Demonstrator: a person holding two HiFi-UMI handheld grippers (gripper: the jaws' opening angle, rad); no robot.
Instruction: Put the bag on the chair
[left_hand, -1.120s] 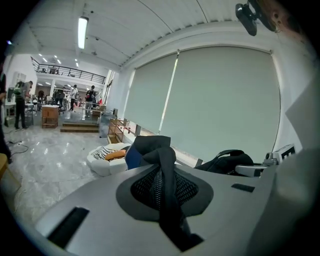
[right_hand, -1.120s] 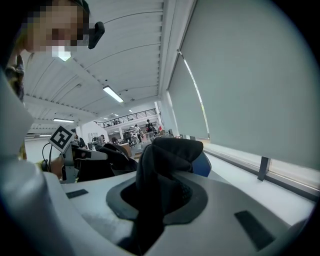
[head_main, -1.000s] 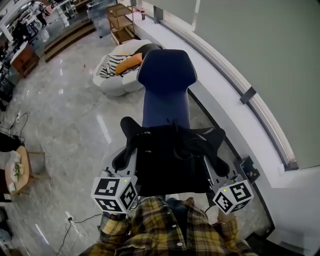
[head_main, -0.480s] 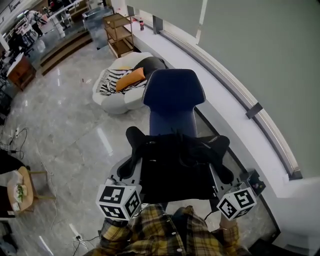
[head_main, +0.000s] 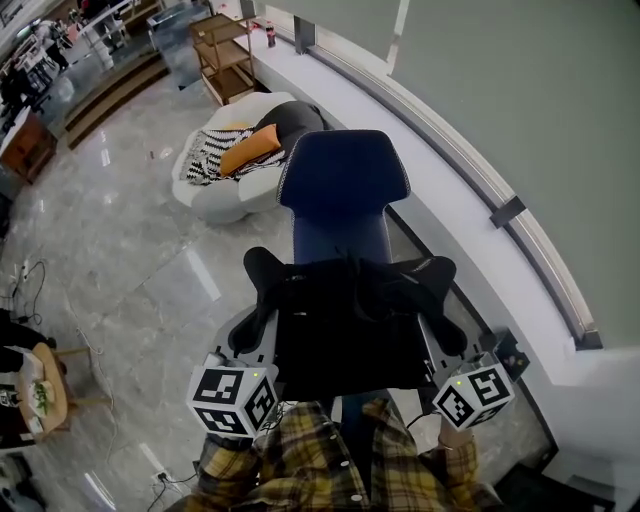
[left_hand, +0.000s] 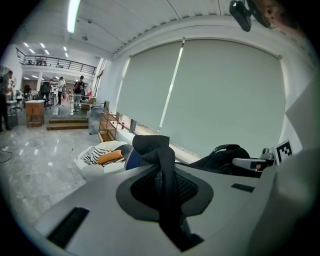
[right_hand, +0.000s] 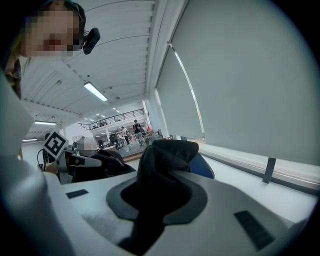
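A black bag (head_main: 345, 330) hangs spread between my two grippers, just above the seat of a blue chair (head_main: 340, 190). My left gripper (head_main: 243, 345) is shut on the bag's left strap (left_hand: 162, 165), which runs down between its jaws. My right gripper (head_main: 448, 345) is shut on a bunch of the bag's black fabric (right_hand: 160, 175) at the other side. The bag hides the seat; only the blue backrest shows beyond it, and an edge of it in the right gripper view (right_hand: 202, 166). A plaid-sleeved person holds both grippers.
A white round lounge seat (head_main: 200, 190) with an orange cushion and striped cloth stands behind the chair to the left. A wooden shelf (head_main: 225, 45) stands further back. A white window ledge (head_main: 450, 190) curves along the right. Cables (head_main: 30, 270) lie on the marble floor.
Both grips hold as before and the bag stays stretched over the seat. The head view has shifted a little, so the chair sits slightly lower in the picture.
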